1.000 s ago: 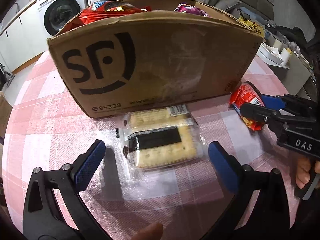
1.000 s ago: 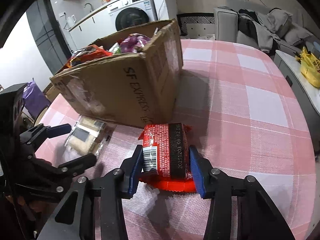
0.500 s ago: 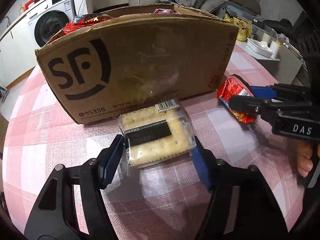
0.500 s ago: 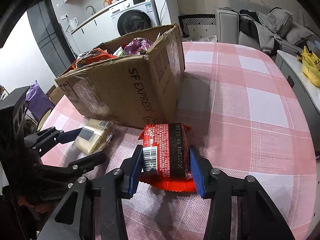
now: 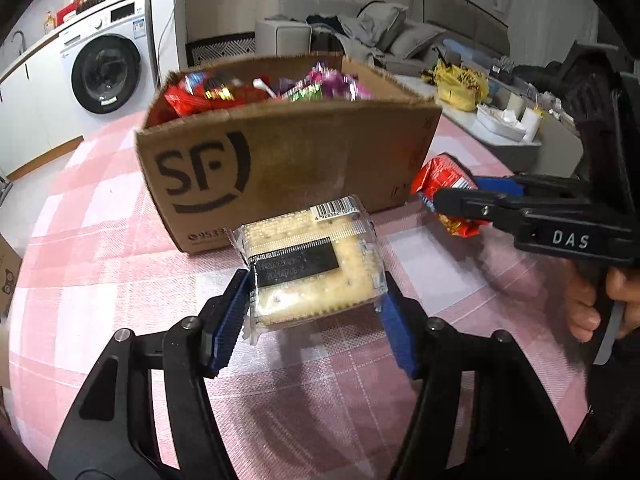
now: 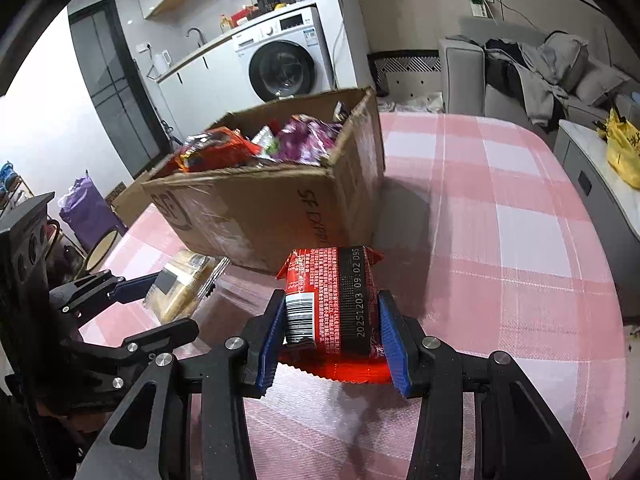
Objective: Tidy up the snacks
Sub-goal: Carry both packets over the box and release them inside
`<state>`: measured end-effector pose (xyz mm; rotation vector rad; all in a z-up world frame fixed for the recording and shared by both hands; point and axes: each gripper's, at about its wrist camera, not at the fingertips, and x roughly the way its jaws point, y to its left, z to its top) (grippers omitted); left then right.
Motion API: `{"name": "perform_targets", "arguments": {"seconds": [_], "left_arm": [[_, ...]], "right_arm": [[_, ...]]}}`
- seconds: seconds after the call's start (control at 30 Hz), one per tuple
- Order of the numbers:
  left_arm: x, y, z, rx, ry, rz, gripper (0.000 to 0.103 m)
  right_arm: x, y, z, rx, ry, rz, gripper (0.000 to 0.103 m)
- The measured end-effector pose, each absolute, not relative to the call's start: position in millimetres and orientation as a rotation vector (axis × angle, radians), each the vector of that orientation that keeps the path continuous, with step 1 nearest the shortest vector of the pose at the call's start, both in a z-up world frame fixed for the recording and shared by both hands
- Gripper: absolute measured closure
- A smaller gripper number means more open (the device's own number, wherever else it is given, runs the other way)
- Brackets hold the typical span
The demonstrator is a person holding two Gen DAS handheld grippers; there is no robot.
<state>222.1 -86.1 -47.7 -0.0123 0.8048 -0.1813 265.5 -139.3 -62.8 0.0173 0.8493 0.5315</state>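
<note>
Step in hand: both snacks gripped, carry to box pending. Left tongs (image 5: 314,308) clamp clear-wrapped cracker pack (image 5: 310,270), apparently lifted off counter (image 5: 100,272). Right tongs (image 6: 328,338) clamp red snack packet (image 6: 334,300). Beyond both tongs: cardboard box (image 5: 288,172), open top, heaped with red and purple wrappers. Next move likely needs lift over near wall, then release.

- A white front-loading washing machine (image 5: 106,70) stands under a white counter (image 6: 208,46).
- A grey sofa (image 5: 352,26) piled with rumpled clothes sits behind the table.
- A crumpled yellow plastic bag (image 5: 460,84) lies on a low white side unit (image 6: 596,176).
- A pink-and-white checked tablecloth (image 6: 500,200) covers the table.
</note>
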Motion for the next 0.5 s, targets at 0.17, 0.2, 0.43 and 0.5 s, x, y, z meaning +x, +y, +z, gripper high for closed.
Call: {"name": "perform_targets", "arguments": {"seconds": [0.17,0.2,0.43,0.5], "left_arm": [[209,-71,-23,-0.029,0.765,-0.171,0.043],[207,-68,-17,-0.030,0.754,-0.169,0.043],[185,-37,24,-0.050,0.695,-0.127,0.043],[180,-30,34,-0.047,0.681,-0.123,0.043]], "right_arm": [[256,-137,-47,0.029,0.812,0.557,0.058],[254,-136,-43,0.027,0.802,0.561,0.058],[240,-128,-18,0.033,0.745,0.584,0.058],[237,-124,-11,0.032,0.729,0.590,0.058]]}}
